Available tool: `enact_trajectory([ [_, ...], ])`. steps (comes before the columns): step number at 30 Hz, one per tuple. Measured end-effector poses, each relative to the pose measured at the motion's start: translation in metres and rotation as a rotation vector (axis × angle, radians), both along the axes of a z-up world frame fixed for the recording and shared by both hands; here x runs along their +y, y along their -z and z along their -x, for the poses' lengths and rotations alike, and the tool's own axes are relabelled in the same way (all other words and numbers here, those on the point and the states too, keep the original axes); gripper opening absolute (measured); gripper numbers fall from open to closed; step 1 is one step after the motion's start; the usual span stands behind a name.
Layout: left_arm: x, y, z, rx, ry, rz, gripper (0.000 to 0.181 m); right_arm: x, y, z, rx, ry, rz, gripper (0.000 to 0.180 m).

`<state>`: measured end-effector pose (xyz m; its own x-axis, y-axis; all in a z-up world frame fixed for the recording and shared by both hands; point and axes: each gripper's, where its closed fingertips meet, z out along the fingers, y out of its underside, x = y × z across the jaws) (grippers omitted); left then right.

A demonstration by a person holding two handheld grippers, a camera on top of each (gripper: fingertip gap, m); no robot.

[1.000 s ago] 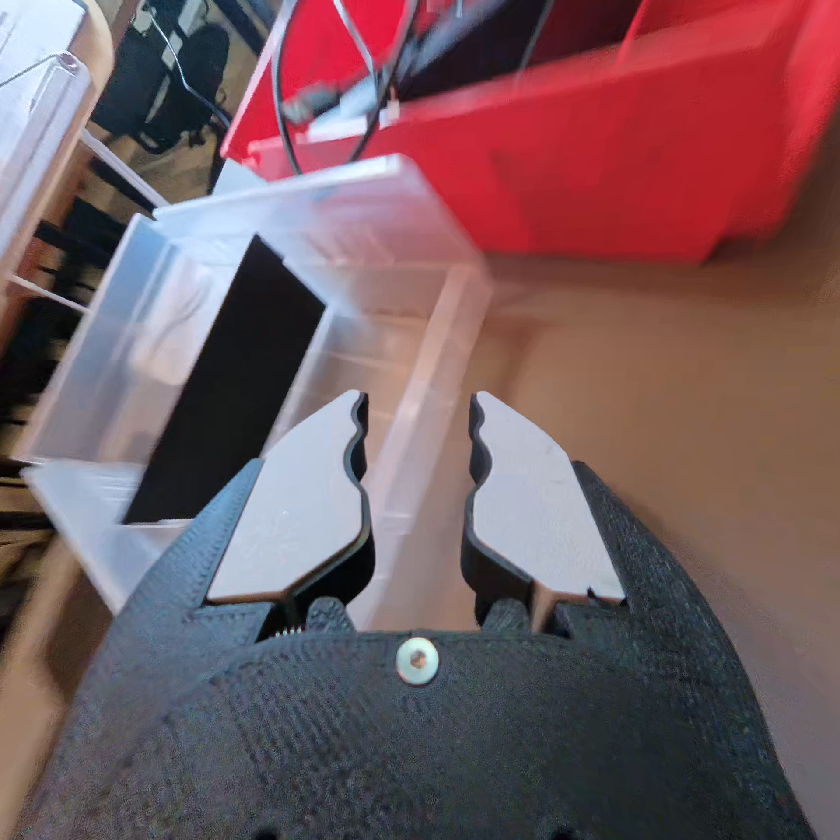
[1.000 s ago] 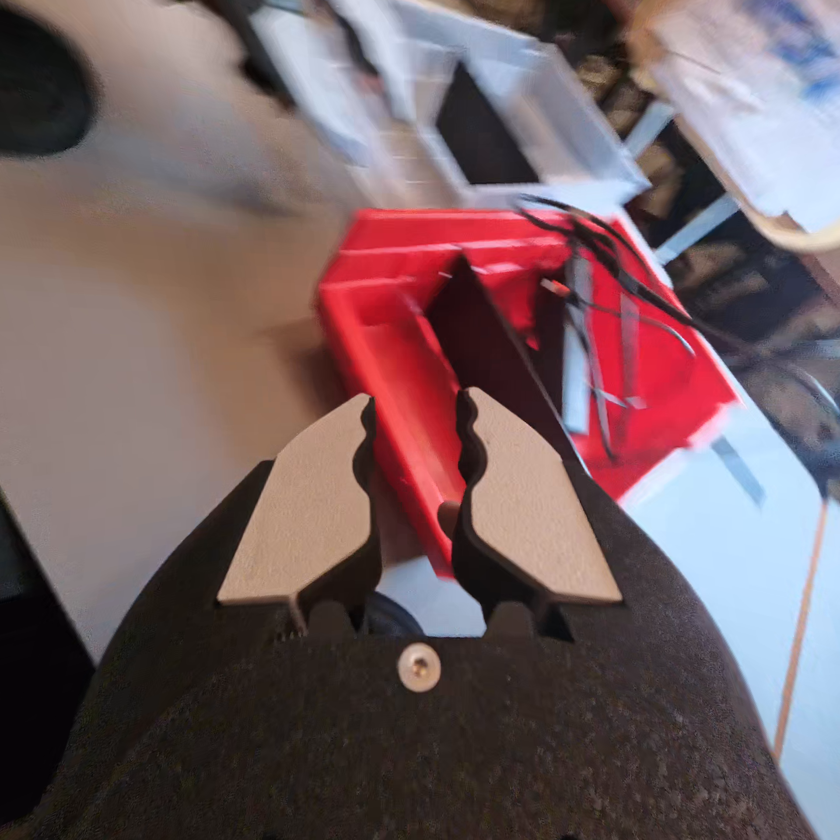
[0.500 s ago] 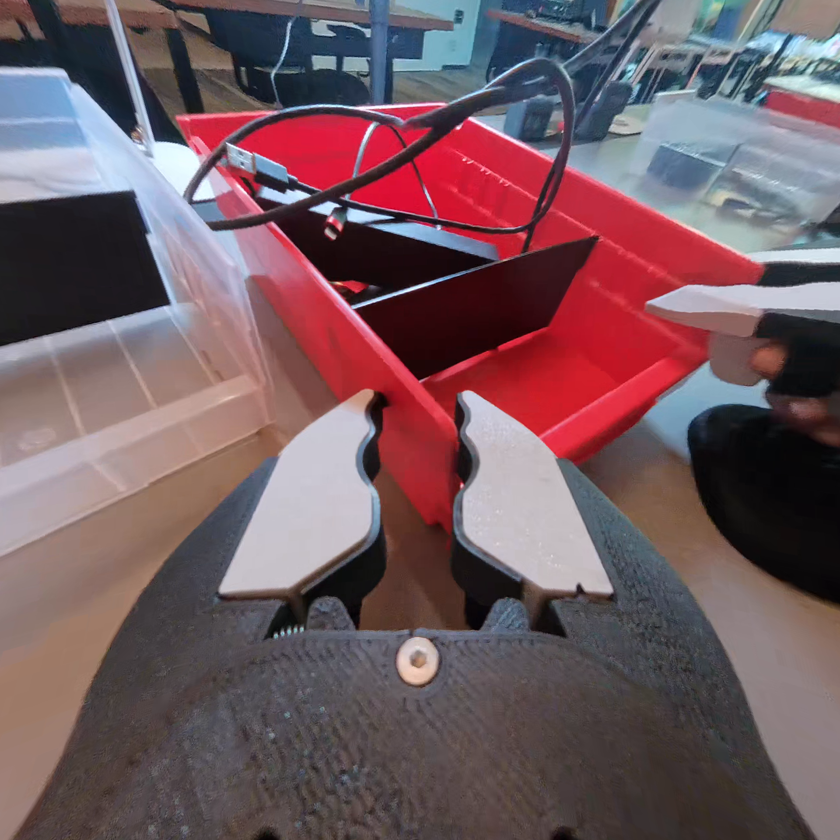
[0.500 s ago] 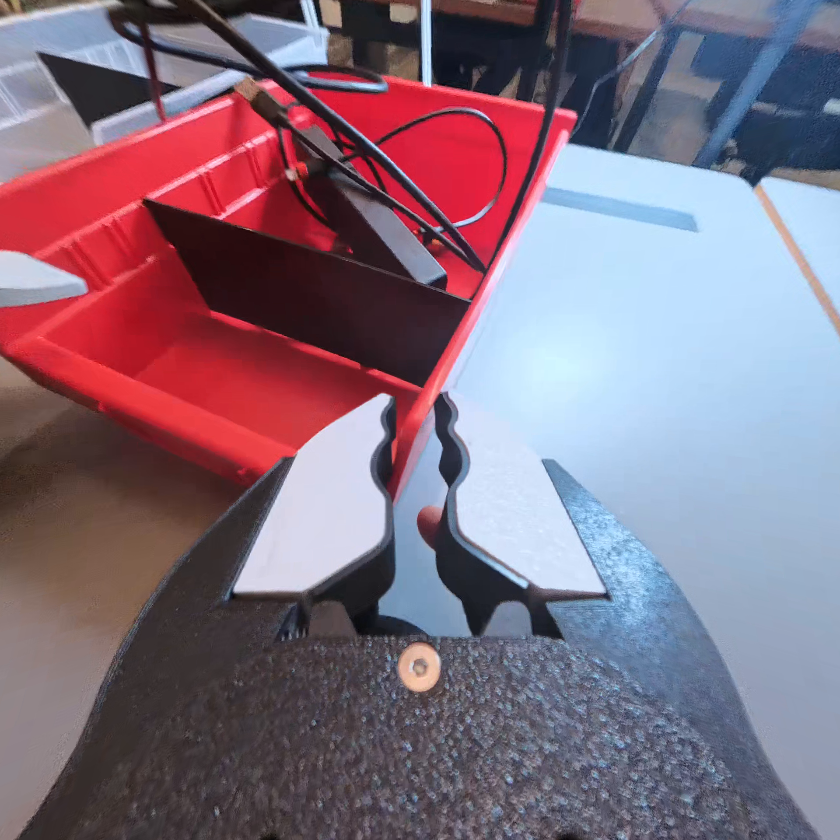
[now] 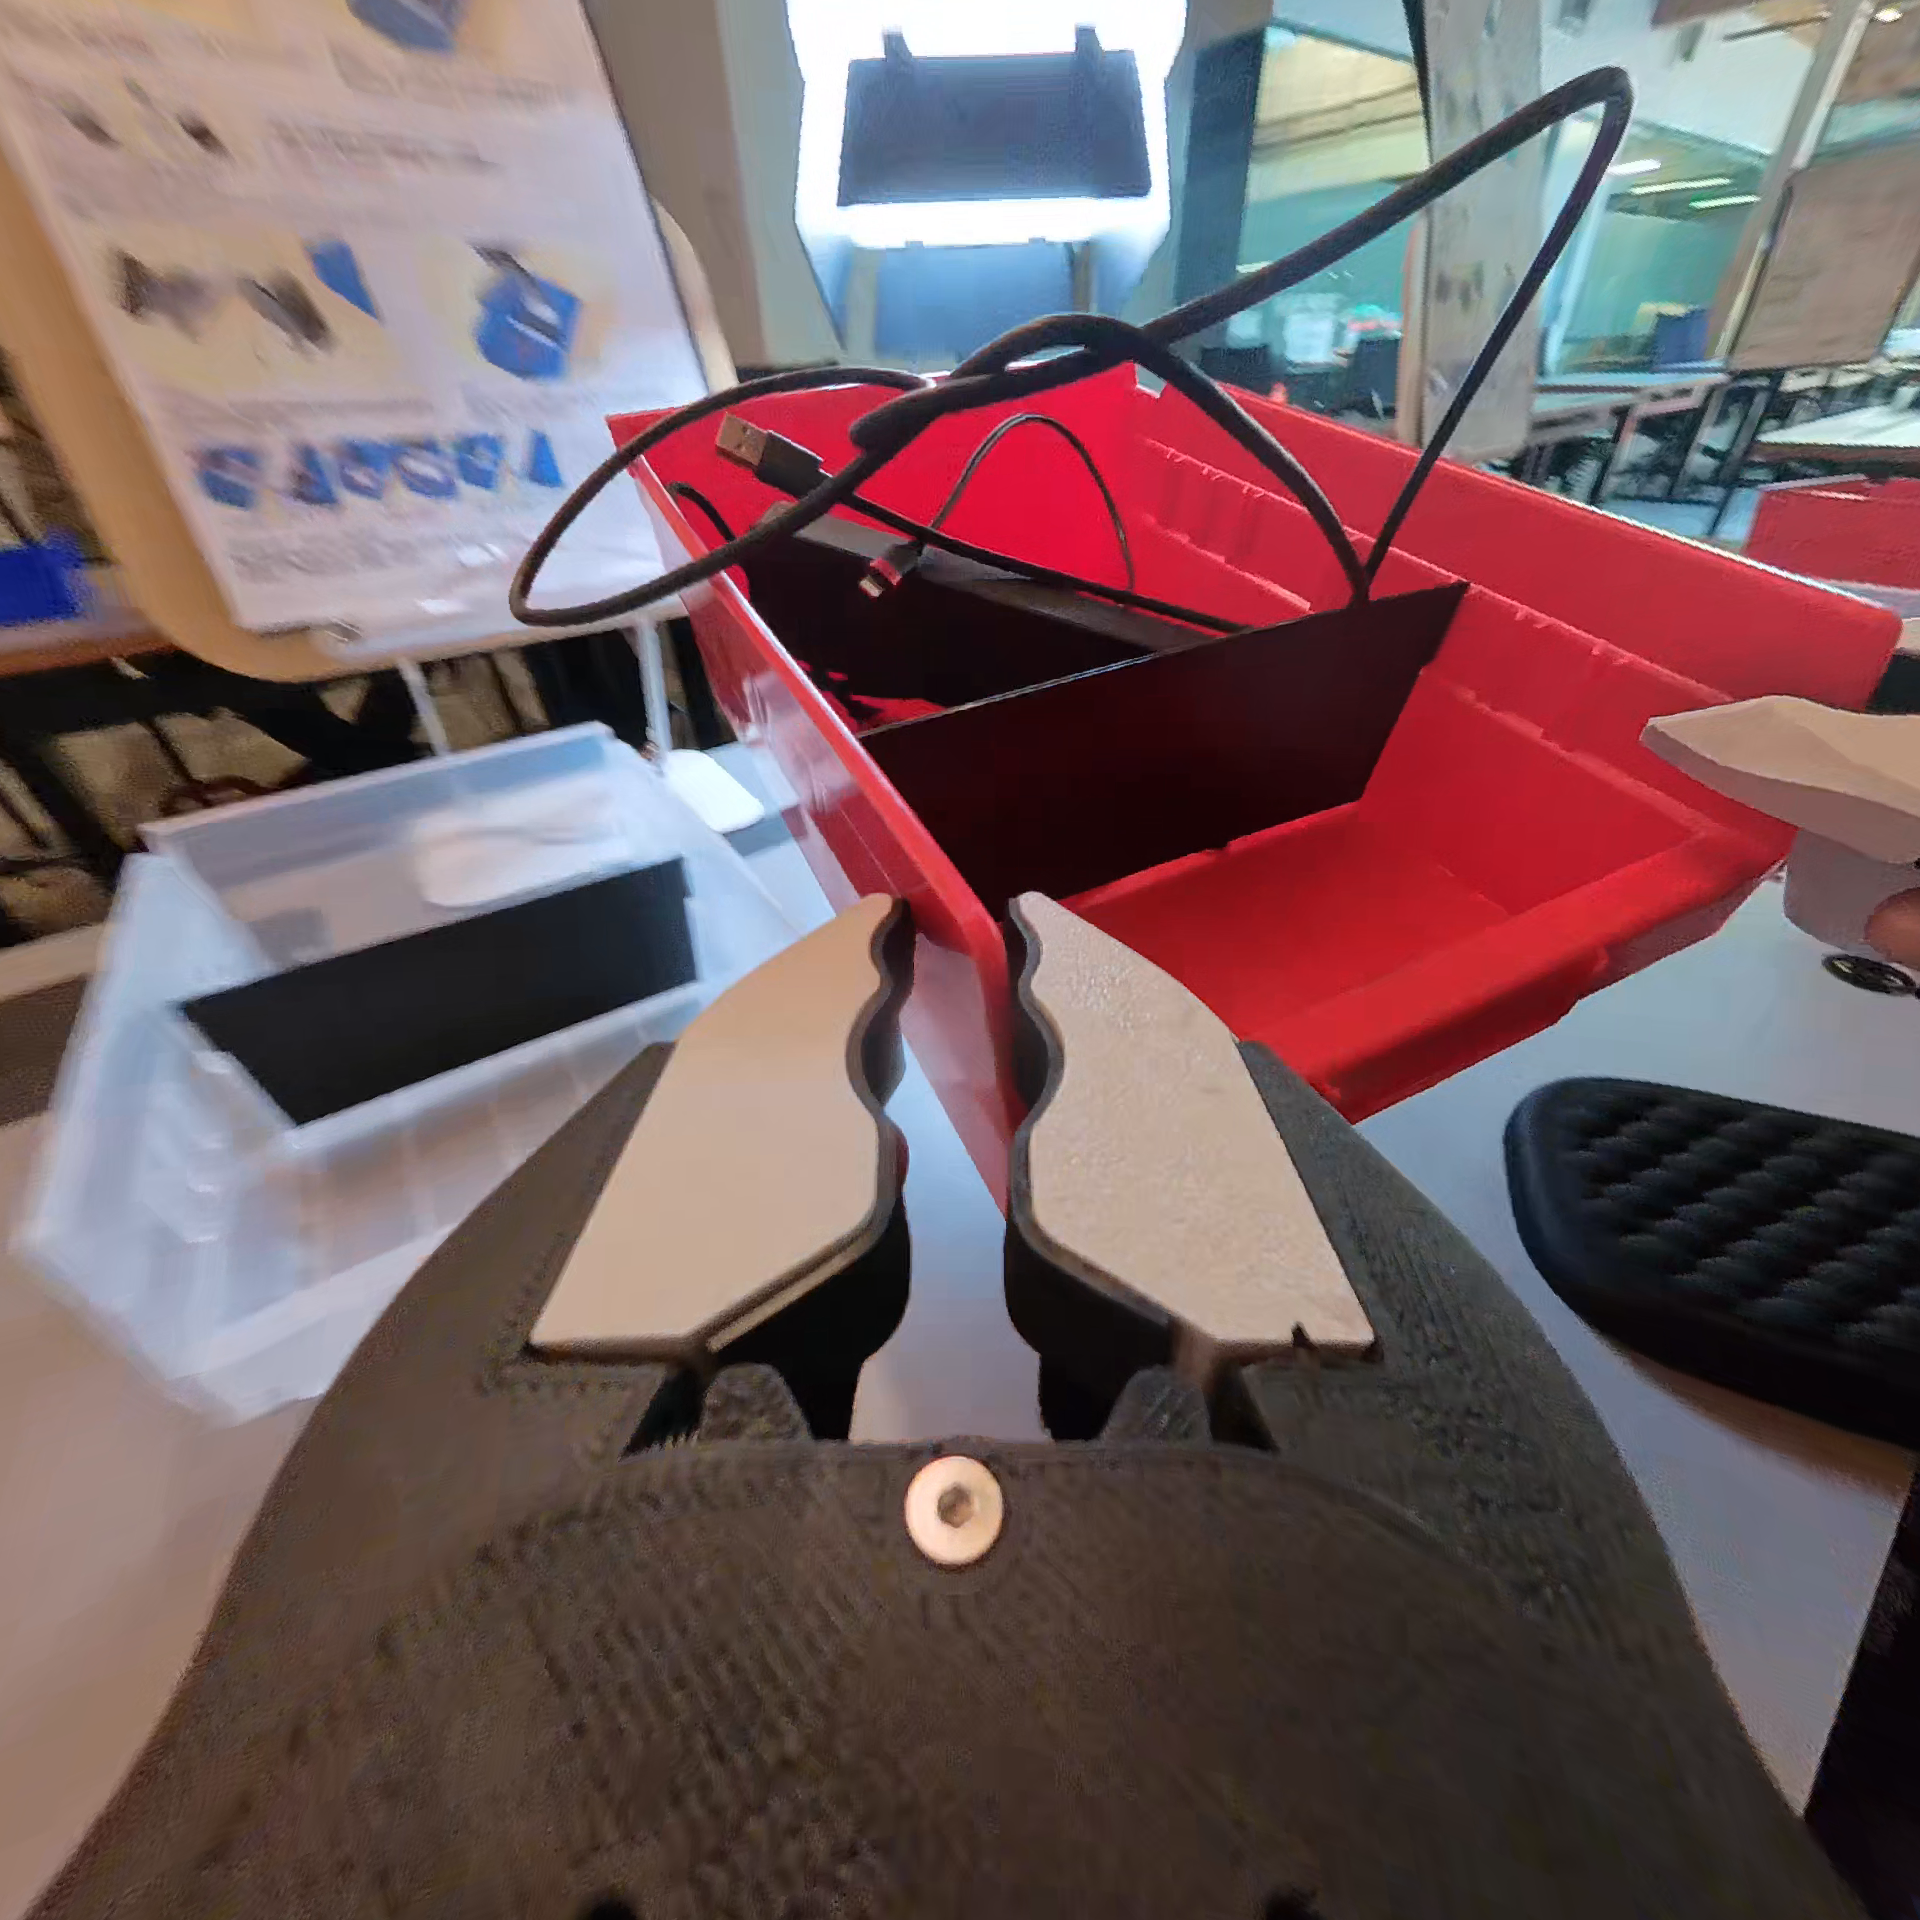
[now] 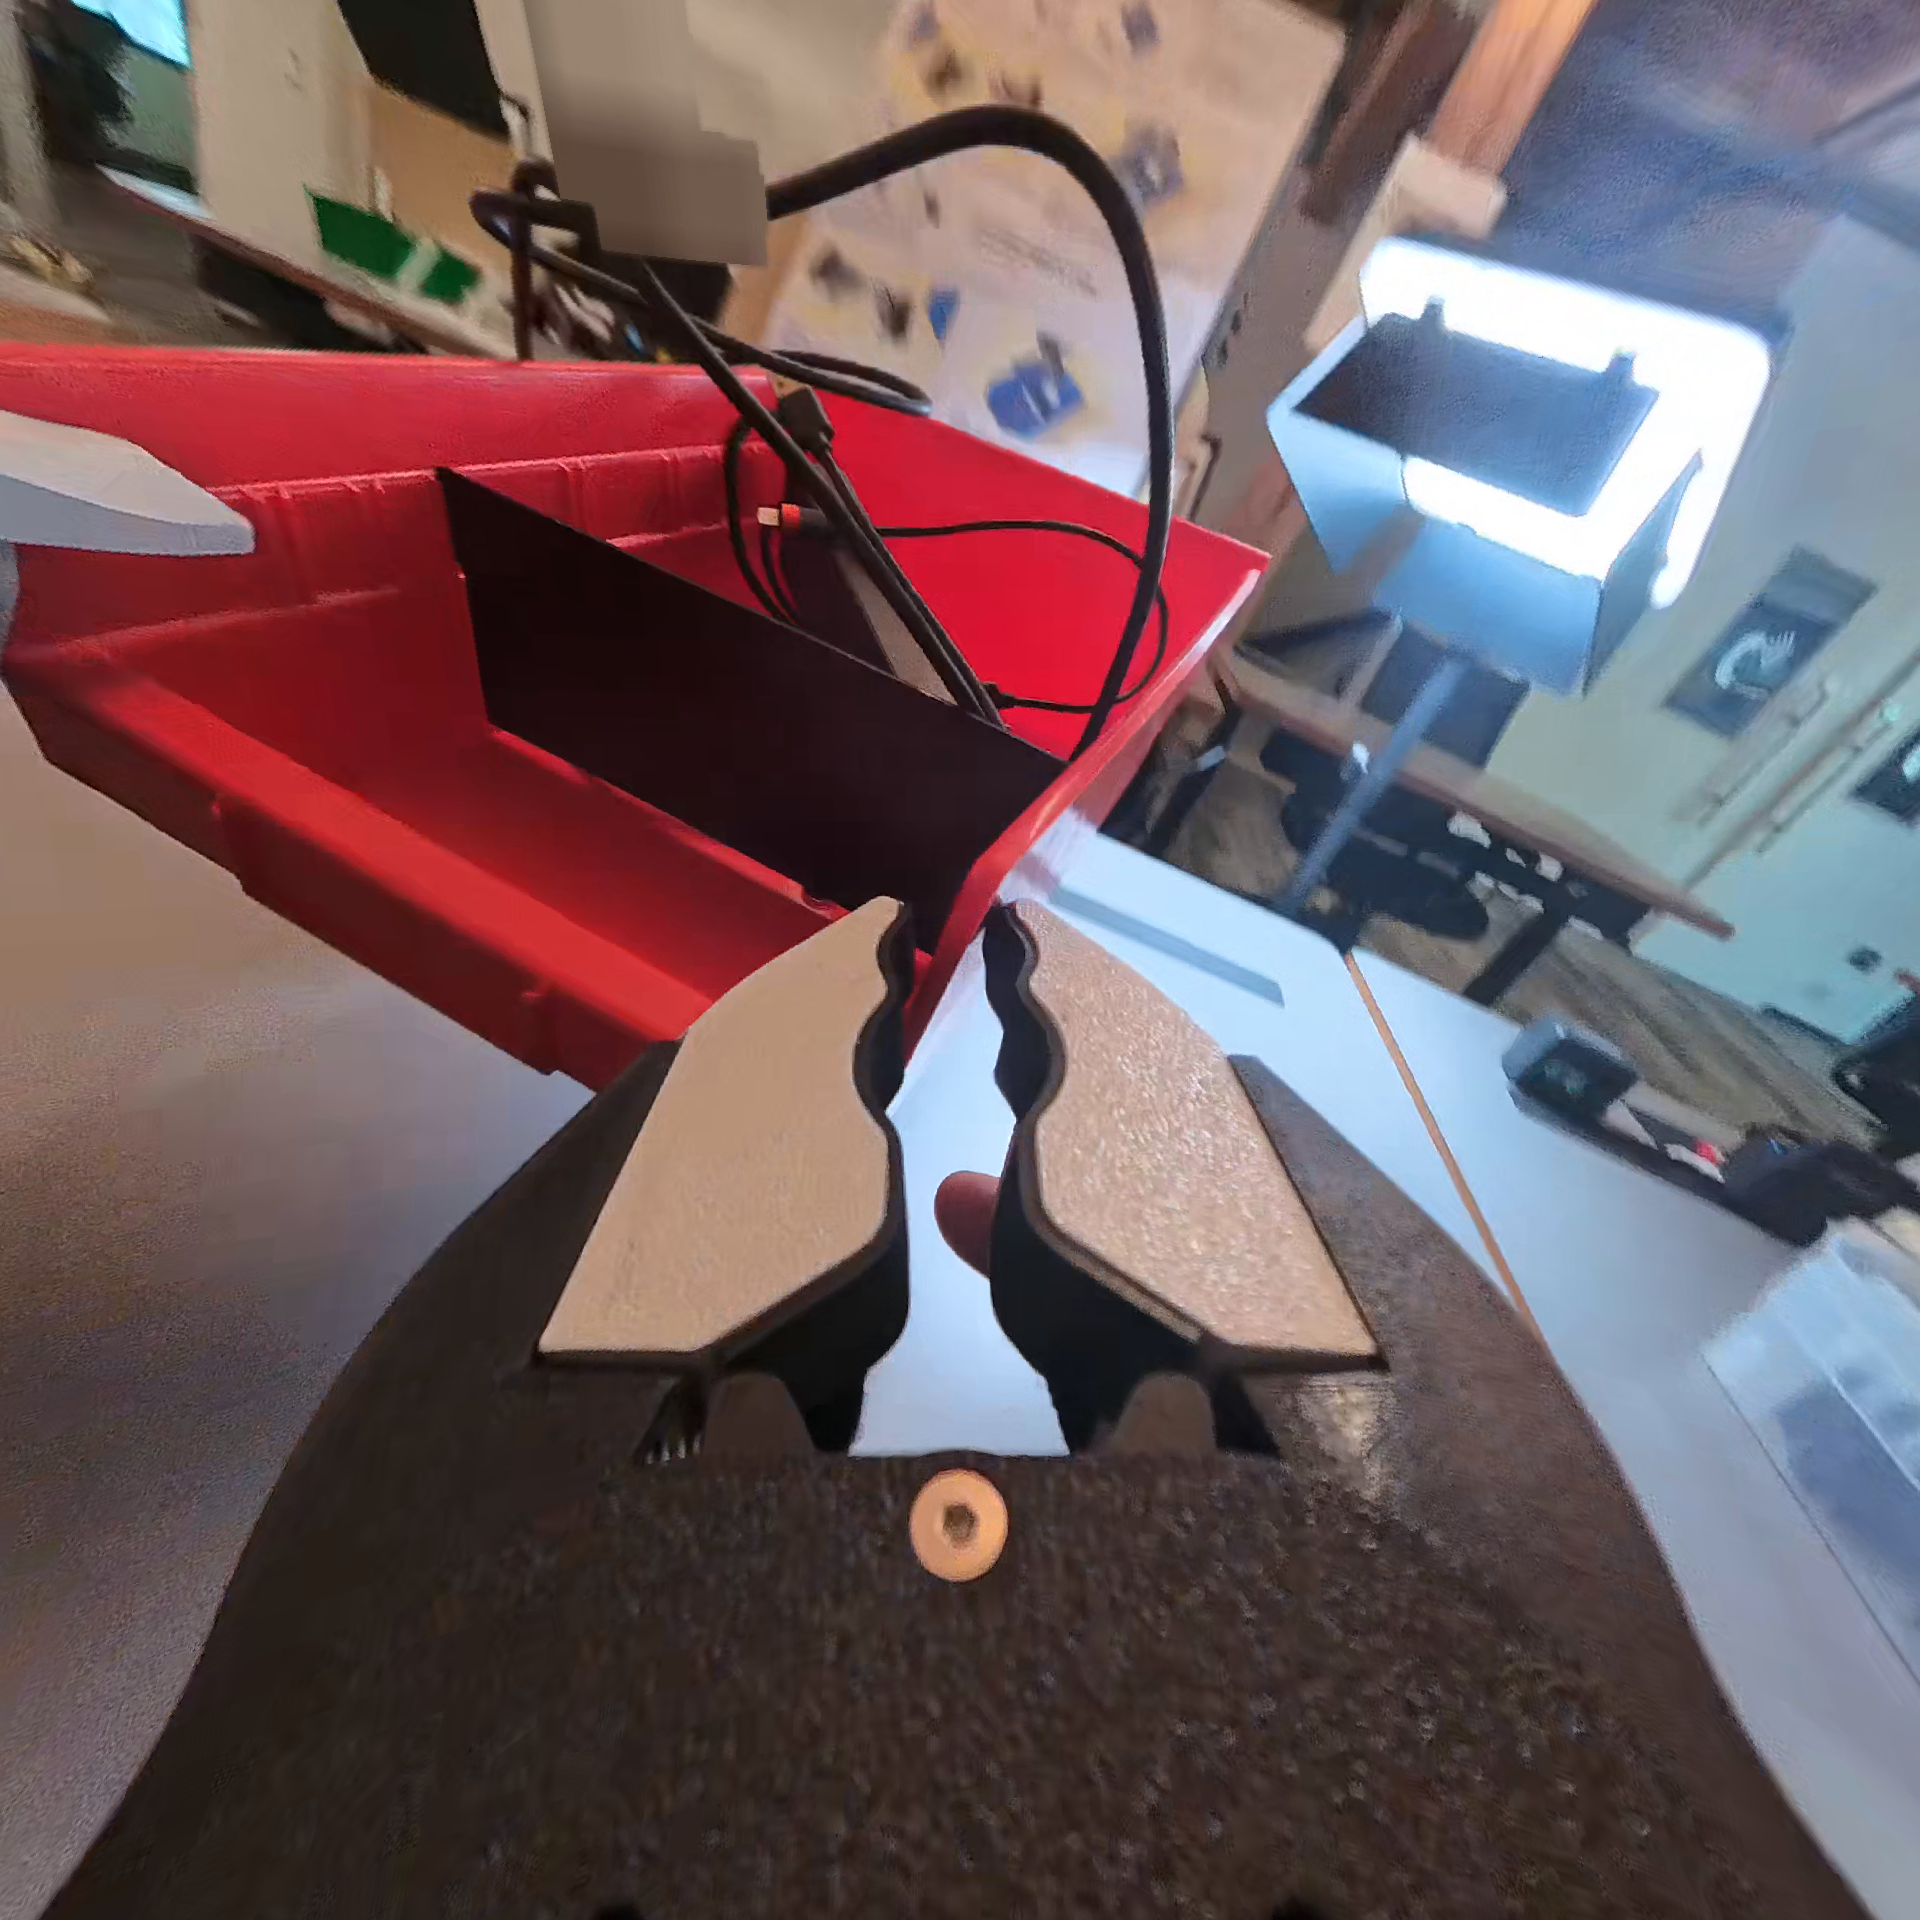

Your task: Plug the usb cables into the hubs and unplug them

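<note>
**lifting the bin by both side walls**

left gripper (image 5: 958,914) pinching the red bin (image 5: 1455,935) at its left wall, jaws narrow around the rim. right gripper (image 6: 940,920) same deal on the right wall, narrow too. cables (image 5: 1039,364) and hub (image 5: 997,592) sitting behind the black divider (image 5: 1143,727), one usb plug (image 5: 764,449) poking over the rim. probably best to keep both sides level and go slow so nothing spills.

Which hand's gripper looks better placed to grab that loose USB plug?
Probably the left gripper: it straddles the red bin wall where the USB plug pokes up; the right gripper sits across the bin.
</note>
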<state>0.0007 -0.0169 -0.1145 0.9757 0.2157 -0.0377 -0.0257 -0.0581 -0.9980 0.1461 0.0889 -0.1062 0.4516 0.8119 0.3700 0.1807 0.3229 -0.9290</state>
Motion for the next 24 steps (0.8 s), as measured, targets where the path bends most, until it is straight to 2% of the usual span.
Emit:
enact_trajectory([
  [3, -0.048, -0.031, 0.019, 0.046, -0.098, -0.035, 0.014, -0.036, -0.026, 0.027, 0.06, -0.117, -0.004, 0.014],
  [7, -0.128, -0.054, 0.063, 0.101, -0.295, -0.035, 0.012, -0.094, -0.043, 0.092, 0.106, -0.309, 0.029, 0.014],
  [11, -0.212, -0.058, 0.111, 0.133, -0.496, 0.0, 0.01, -0.156, -0.034, 0.172, 0.086, -0.5, 0.091, 0.015],
  [14, -0.258, -0.046, 0.145, 0.142, -0.607, 0.042, 0.008, -0.194, -0.01, 0.225, 0.053, -0.585, 0.154, 0.015],
  [18, -0.288, -0.014, 0.183, 0.133, -0.698, 0.112, 0.007, -0.222, 0.034, 0.27, -0.005, -0.622, 0.202, 0.015],
  [24, -0.271, 0.049, 0.217, 0.04, -0.661, 0.15, 0.006, -0.212, 0.093, 0.286, -0.114, -0.57, 0.252, 0.016],
])
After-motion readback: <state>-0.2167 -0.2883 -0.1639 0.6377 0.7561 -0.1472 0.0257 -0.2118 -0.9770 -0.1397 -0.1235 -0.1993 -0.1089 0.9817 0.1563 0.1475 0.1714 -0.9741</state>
